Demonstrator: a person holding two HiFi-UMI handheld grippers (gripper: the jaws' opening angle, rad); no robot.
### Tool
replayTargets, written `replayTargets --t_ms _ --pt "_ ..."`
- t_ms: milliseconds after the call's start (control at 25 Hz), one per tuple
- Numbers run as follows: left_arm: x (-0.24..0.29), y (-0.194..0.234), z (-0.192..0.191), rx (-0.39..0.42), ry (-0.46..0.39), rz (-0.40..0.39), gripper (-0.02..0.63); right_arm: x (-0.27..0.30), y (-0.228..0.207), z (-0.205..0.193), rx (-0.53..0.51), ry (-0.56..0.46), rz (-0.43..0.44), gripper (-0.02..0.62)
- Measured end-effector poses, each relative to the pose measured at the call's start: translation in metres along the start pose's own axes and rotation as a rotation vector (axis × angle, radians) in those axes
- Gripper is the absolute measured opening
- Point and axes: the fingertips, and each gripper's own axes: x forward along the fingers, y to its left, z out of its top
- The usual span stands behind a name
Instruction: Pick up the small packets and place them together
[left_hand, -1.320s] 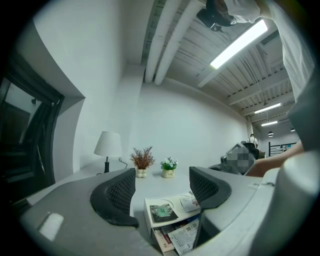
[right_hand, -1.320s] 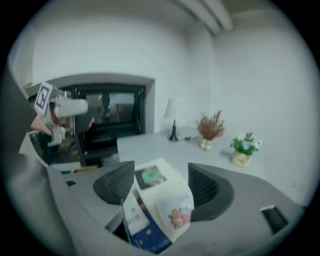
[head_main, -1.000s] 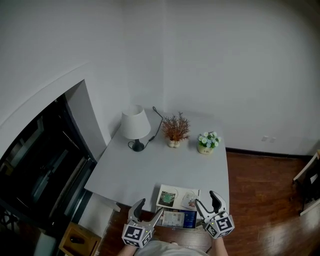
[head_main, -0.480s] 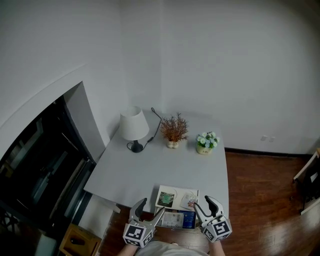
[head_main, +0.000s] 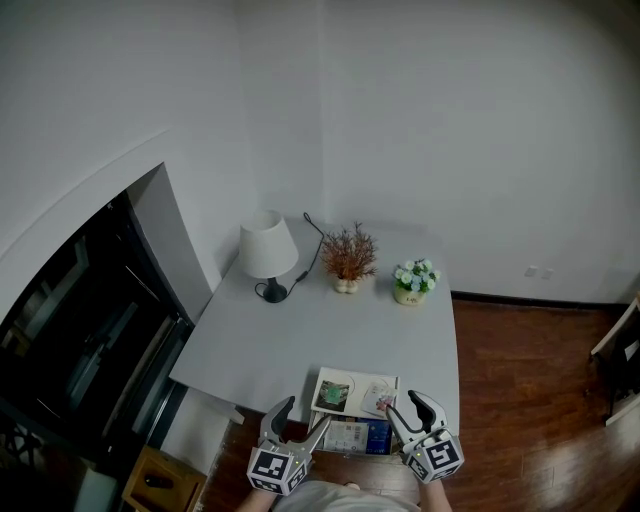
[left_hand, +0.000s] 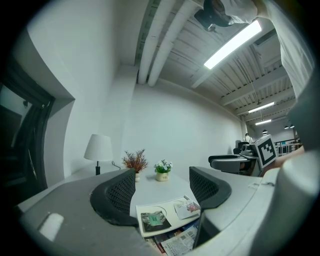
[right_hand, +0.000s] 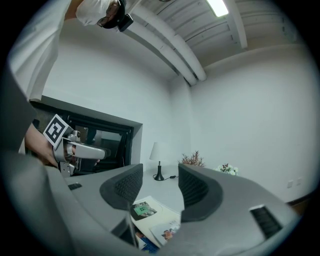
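Two small packets lie on a white booklet (head_main: 352, 384) at the grey table's near edge: a green packet (head_main: 334, 396) on its left and a pale pink packet (head_main: 379, 402) on its right. The left gripper view shows the green packet (left_hand: 152, 218) and the pink packet (left_hand: 187, 208) just beyond my left gripper (left_hand: 162, 189). That left gripper (head_main: 300, 416) hovers open before the table edge, holding nothing. My right gripper (head_main: 409, 406) hangs open by the booklet's right corner. The green packet (right_hand: 143, 208) and the pink packet (right_hand: 168, 232) lie below and ahead of the right gripper (right_hand: 158, 187).
A blue magazine (head_main: 358, 438) sticks out under the booklet. At the table's (head_main: 320, 330) far side stand a white lamp (head_main: 268, 250), a dried plant (head_main: 350, 258) and a flower pot (head_main: 415, 281). A dark glass unit (head_main: 80, 350) is left; wood floor (head_main: 520, 400) is right.
The right gripper's jaws have narrowed and it has drawn slightly back toward me. The left gripper has stayed put.
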Motion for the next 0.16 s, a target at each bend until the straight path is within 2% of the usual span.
replayTargets --t_ms 160 --pt "0.0003 -0.0057 -0.0039 -0.003 0.008 -0.002 0.322 -0.0045 -0.0021 -0.0034 0.007 0.004 0.0 0.238"
